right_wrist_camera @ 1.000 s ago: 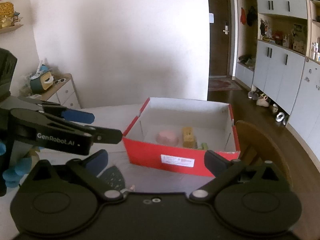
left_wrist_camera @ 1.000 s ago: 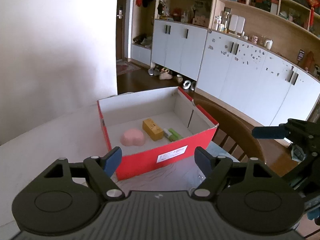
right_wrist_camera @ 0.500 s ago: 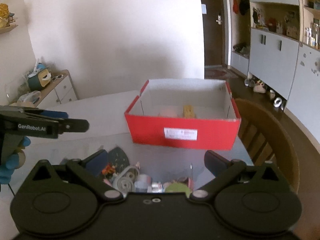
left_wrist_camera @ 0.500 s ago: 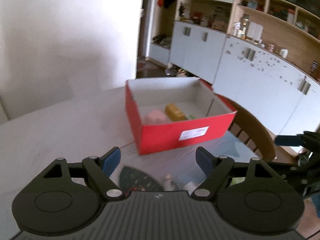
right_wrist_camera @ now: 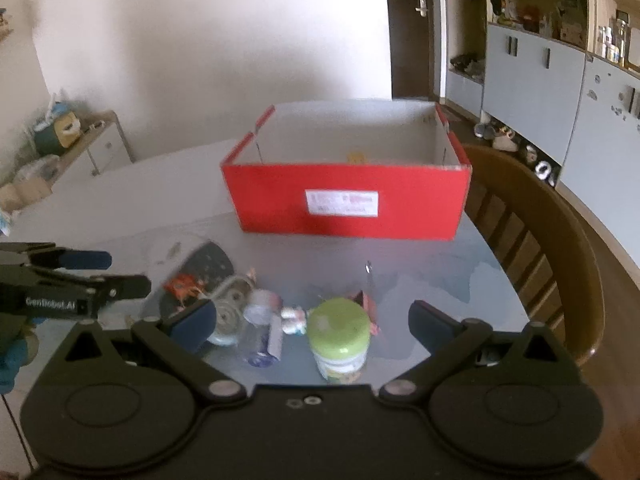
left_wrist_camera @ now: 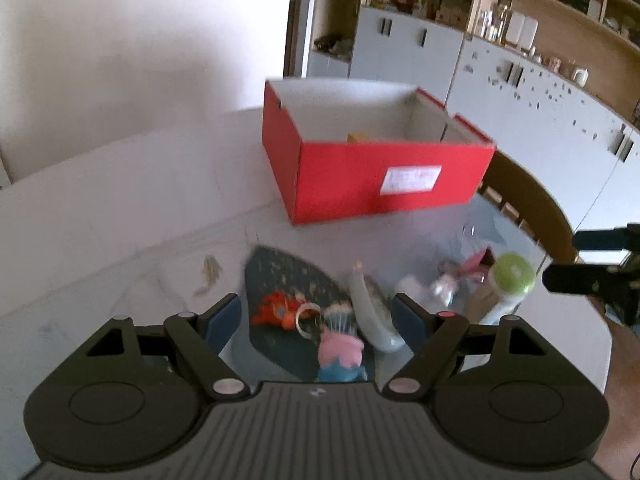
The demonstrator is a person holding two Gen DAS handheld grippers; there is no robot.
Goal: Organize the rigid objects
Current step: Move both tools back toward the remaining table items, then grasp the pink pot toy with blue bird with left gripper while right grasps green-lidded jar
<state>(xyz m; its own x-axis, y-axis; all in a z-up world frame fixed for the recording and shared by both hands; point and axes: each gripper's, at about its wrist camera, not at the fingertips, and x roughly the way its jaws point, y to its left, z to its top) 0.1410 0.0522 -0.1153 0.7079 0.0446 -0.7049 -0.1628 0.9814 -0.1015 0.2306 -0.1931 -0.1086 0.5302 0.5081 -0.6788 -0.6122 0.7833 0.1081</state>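
Red cardboard box point(right_wrist_camera: 346, 204) sits open-topped at the far side of the pale bench point(left_wrist_camera: 120, 208), with only a scrap of a yellow item point(left_wrist_camera: 360, 137) showing over its near wall. Both grippers have pulled back and tipped down from the box within the last second, so a cluster of loose things near the bench's front edge, hidden a moment ago, now fills the lower part of each view. Left gripper point(left_wrist_camera: 316, 316) hovers with jaws wide and empty over a dark mat point(left_wrist_camera: 288, 280) carrying an orange toy point(left_wrist_camera: 276, 312) and a pink and blue figure point(left_wrist_camera: 340, 354). Right gripper point(right_wrist_camera: 314, 320) also hangs with jaws wide and empty, framing a green-lidded jar point(right_wrist_camera: 339, 336) standing upright beside a small clear bottle point(right_wrist_camera: 258, 332) lying down. Judging by this, the last drop-off is finished and the next pick is being lined up, the jar looking the likeliest target for the right side
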